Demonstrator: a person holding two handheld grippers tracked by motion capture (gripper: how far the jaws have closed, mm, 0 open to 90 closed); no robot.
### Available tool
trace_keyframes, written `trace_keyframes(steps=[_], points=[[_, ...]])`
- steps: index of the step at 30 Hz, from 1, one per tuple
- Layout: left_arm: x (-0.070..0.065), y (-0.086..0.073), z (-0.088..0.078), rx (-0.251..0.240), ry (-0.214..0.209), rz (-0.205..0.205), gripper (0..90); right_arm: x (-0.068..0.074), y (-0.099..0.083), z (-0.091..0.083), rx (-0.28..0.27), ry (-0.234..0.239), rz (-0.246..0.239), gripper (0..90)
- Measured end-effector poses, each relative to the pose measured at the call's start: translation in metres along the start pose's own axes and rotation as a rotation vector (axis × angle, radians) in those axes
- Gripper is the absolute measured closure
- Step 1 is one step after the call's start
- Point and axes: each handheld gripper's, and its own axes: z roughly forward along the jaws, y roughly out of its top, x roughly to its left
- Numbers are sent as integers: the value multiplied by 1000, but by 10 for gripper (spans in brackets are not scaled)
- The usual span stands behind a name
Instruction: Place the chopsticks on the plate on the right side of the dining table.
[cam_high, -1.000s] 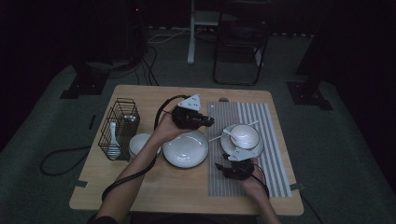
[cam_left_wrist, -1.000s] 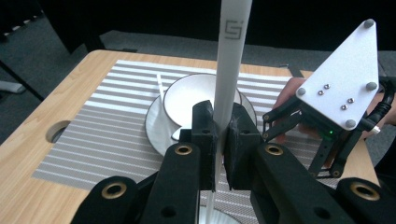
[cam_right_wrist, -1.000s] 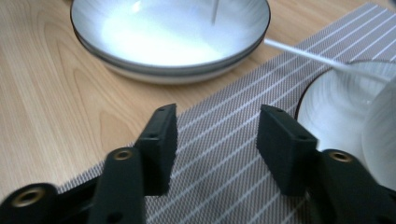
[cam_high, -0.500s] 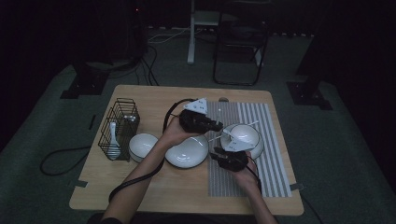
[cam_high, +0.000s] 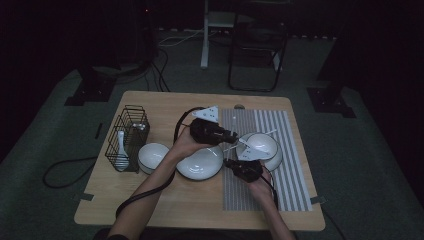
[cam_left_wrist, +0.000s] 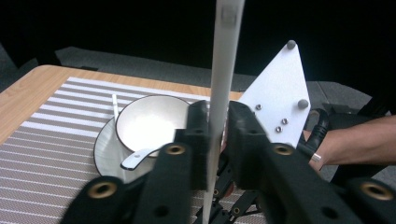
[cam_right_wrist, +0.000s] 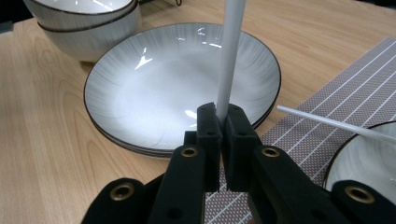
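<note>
— Right hand-held gripper (cam_right_wrist: 219, 122)?
— Black jaws just closed, pinched tight on a slim white chopstick (cam_right_wrist: 229, 56), smooth and straight, standing upright over the glossy shallow plate (cam_right_wrist: 140, 93).

— Left hand-held gripper (cam_left_wrist: 215, 135)?
— Jaws just eased apart a little, the same chopstick (cam_left_wrist: 222, 84) between the matte pads; whether pressed or loose, cannot tell.

— Elsewhere on the wooden surface (cam_high: 165, 200)?
— Striped woven mat (cam_high: 295, 165), round white bowl (cam_left_wrist: 149, 122) on a saucer, second chopstick (cam_right_wrist: 327, 122) lying across its rim, black wire rack (cam_high: 127, 135) at the left.
</note>
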Motion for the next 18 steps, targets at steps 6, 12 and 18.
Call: trace_keyframes(steps=[6,12,18], points=[[1,-15,8,26,2,-17,764,-2,0,-3,-12,-14,16,872],[5,-36,24,63,-17,-55,793,-3,1,-6,-26,-18,42,872],[7,-45,31,72,-16,-74,827,-3,1,-6,-27,-12,51,872]])
